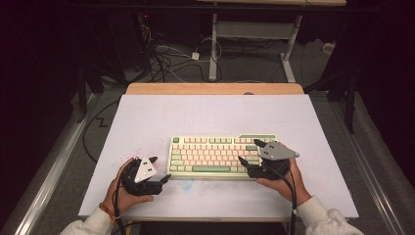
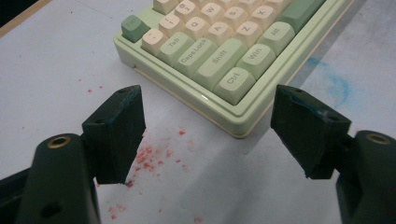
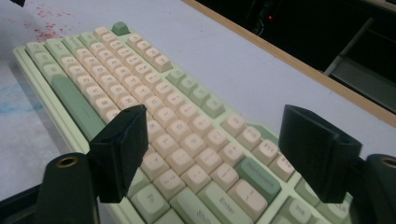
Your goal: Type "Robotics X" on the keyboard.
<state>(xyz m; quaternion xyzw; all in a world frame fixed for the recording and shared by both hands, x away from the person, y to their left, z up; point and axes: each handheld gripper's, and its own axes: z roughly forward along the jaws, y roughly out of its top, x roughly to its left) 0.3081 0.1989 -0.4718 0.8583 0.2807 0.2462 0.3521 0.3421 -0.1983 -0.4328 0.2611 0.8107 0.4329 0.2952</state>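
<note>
Two grippers flank a pale green keyboard [image 1: 222, 156] with cream keys, which lies flat near the front middle of the white table [image 1: 215, 117]. From the high view, the left gripper [image 1: 160, 170] sits just off the keyboard's left end, near its front corner, held in the person's left hand [image 1: 128, 191], jaws spread and pointing toward the keyboard with nothing between them. The right gripper [image 1: 250, 152] hangs over the keyboard's right end, held in the right hand [image 1: 284, 183], its grey plate [image 1: 276, 151] above the right-hand keys; its jaws are also apart and empty. In the left gripper view, the left gripper [image 2: 208, 133] has its two black jaws wide open, and the keyboard's [image 2: 219, 60] front-left corner, with the Ctrl and Shift keys, lies just ahead of the gap, apart from both jaws; red specks [image 2: 154, 156] and a blue smear [image 2: 334, 79] mark the table surface. In the right gripper view, the right gripper [image 3: 212, 151] is likewise wide open and grips nothing, hovering above the key rows of the keyboard [image 3: 140, 93], which stretches away beneath and beyond the jaws.
</note>
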